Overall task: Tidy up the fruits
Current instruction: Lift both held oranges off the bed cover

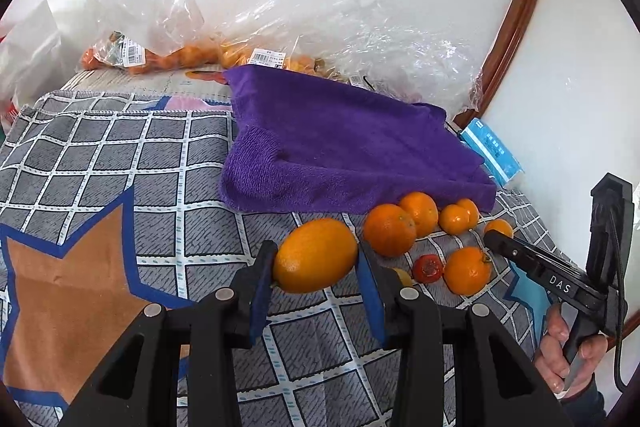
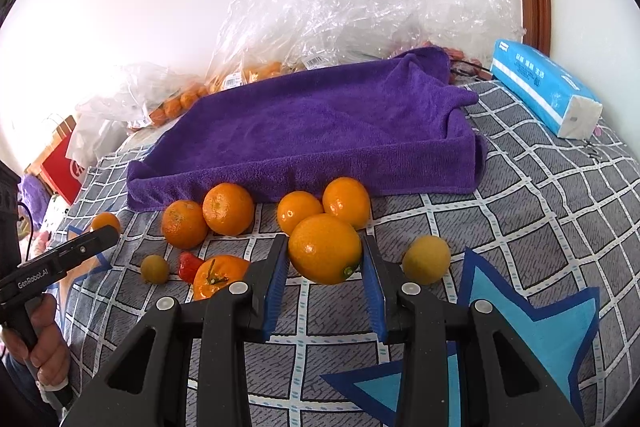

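Left wrist view shows the grey checked cloth with star shapes (image 1: 120, 163) spread over the surface, and on it the folded purple terry towel (image 1: 340, 147), with clear plastic bags of small oranges (image 1: 168, 55) behind against the white wall. Only this view shows the orange-brown star; the right wrist view alone shows the whole blue tissue pack (image 2: 544, 87) and a red bag (image 2: 64, 163) at the left edge. Loose oranges (image 2: 228, 209) lie in a group just in front of the towel, beside a red strawberry (image 2: 189, 265) and a small yellow-green fruit (image 2: 426, 259). The left gripper (image 1: 316, 269) points downward, its fingers pinching a large oval orange (image 1: 316, 255) above the cloth. The right gripper (image 2: 325, 267), likewise tilted down, has its fingers pressed on a round orange with a green stem end (image 2: 325, 249). Each view shows a hand (image 1: 568, 359) on the other tool's handle.
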Demonstrator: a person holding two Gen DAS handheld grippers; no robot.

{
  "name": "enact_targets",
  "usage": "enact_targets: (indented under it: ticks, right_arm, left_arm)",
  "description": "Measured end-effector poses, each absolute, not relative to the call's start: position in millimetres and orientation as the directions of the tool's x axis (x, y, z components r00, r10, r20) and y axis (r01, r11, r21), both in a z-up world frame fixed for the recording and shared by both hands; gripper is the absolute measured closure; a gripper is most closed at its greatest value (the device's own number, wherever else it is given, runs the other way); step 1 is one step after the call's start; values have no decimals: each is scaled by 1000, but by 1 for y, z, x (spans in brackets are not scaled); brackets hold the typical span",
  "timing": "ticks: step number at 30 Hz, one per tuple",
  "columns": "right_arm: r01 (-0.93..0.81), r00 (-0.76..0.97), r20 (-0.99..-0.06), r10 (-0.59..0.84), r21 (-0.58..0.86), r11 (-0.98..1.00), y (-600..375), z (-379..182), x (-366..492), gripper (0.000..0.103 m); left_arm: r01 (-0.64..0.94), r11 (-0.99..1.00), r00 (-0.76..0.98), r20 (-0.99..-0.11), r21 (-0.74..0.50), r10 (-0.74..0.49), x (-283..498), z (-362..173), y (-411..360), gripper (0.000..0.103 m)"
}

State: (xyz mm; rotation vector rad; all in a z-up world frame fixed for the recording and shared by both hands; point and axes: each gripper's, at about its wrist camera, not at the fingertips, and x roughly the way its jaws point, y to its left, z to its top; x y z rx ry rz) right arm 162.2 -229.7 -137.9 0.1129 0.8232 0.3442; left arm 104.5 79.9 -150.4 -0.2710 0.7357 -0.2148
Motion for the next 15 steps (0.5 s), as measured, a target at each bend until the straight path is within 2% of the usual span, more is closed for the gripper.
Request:
enact_targets:
  ticks: [15]
  right_arm:
    - [-256,639,-679,360,253,933,-234,-136,160,67]
  left_arm:
    - [113,941,745,-599,-317,-292,101,-147,80,65]
